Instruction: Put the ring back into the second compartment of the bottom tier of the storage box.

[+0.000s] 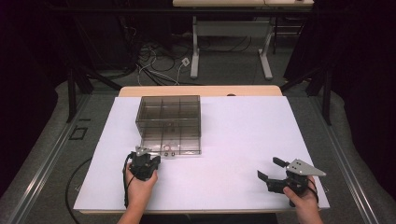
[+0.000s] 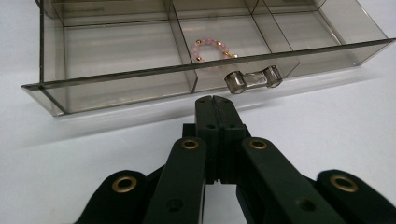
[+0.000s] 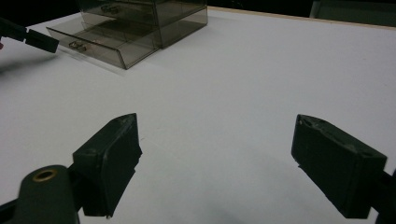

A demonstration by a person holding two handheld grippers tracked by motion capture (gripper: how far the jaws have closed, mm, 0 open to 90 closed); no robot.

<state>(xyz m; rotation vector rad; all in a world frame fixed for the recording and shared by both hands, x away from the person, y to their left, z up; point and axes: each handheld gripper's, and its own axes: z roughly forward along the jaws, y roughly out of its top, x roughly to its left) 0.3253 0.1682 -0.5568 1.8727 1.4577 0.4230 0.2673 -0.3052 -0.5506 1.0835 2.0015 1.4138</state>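
We find the smoky clear plastic drawer (image 2: 140,79) pulled out from the bottom of its tinted organiser box (image 1: 169,114), a pink bead bracelet (image 2: 211,49) lying in its middle compartment. The drawer's clear bar handle (image 2: 253,79) lies straight ahead and slightly right of the left gripper (image 2: 215,99), long axis crosswise; jaws closed, holding nothing, near but apart. The right gripper (image 3: 215,158) sits well apart, jaws wide, empty.

The right gripper (image 3: 217,163) hovers over a white counter (image 3: 243,84), its two black jaws spread wide with nothing between them. At upper left stands a smoky clear drawer box (image 3: 154,14), its bottom drawer (image 3: 93,39) pulled out. The other gripper (image 3: 32,37) reaches in beside the drawer.
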